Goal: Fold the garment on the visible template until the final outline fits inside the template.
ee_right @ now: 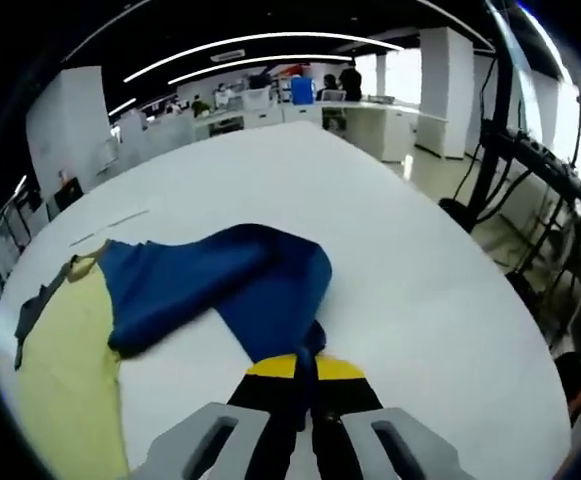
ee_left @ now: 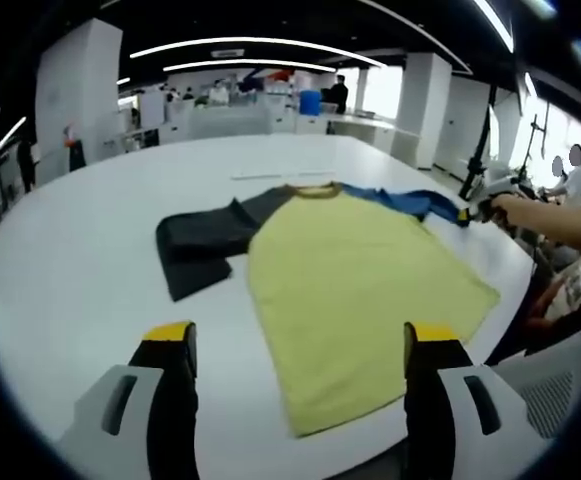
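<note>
Now one right tool (ee_right: 305, 375) pinches one garment's (ee_left: 360, 290) blue sleeve (ee_right: 240, 290).

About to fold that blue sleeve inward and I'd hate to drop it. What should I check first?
1. Right tool shut on the blue sleeve: ok.
2. Left tool open, hovering free above the yellow shirt body: ok.
3. Yellow shirt body lying flat on the white table: ok.
4. Dark grey sleeve spread out, not yet folded: not ok.
5. Template outline under the garment: cannot tell.
</note>
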A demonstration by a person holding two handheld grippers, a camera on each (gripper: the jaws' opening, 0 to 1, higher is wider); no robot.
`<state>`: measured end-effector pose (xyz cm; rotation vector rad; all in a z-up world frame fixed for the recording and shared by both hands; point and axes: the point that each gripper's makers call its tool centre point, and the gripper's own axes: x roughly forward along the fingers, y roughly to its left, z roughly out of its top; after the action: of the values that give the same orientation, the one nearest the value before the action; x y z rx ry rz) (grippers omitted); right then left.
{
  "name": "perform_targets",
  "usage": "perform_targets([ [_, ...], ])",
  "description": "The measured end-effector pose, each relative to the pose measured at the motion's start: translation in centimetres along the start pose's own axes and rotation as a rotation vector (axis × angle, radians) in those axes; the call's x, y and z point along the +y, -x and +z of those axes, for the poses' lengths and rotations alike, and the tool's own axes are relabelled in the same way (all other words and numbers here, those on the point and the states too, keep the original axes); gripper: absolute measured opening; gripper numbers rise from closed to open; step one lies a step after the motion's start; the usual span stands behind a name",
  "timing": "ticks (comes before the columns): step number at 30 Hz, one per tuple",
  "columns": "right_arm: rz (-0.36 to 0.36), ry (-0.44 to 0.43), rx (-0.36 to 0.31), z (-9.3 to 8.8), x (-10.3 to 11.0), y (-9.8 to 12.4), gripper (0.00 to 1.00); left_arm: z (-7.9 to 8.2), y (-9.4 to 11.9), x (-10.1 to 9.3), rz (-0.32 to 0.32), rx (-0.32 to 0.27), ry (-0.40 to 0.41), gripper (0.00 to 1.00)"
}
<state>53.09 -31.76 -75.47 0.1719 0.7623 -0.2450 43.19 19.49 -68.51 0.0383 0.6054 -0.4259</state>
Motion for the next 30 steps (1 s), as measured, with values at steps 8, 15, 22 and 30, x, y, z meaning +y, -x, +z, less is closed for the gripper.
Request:
perform_targets([
  [8,0.037,0.044,0.017,0.9,-1.8,2.2,0.00,0.3,-0.1,-0.3,-0.014,0.000,-0.043,0.84],
  [15,0.016,0.138,0.050,1.4,-4.0,3.0,0.00,0.4,-0.7,-0.4,-0.031,0.007,-0.070,0.84],
  [22,-0.019,0.177,0.100,1.1,-6.4,2.8,0.00,-0.3,-0.6,-0.5,-0.034,0.038,-0.094,0.84],
  [30,-0.037,0.209,0.173,0.1,-7.6,1.9,0.00,-0.1,-0.5,-0.3,-0.027,0.030,-0.092,0.85],
])
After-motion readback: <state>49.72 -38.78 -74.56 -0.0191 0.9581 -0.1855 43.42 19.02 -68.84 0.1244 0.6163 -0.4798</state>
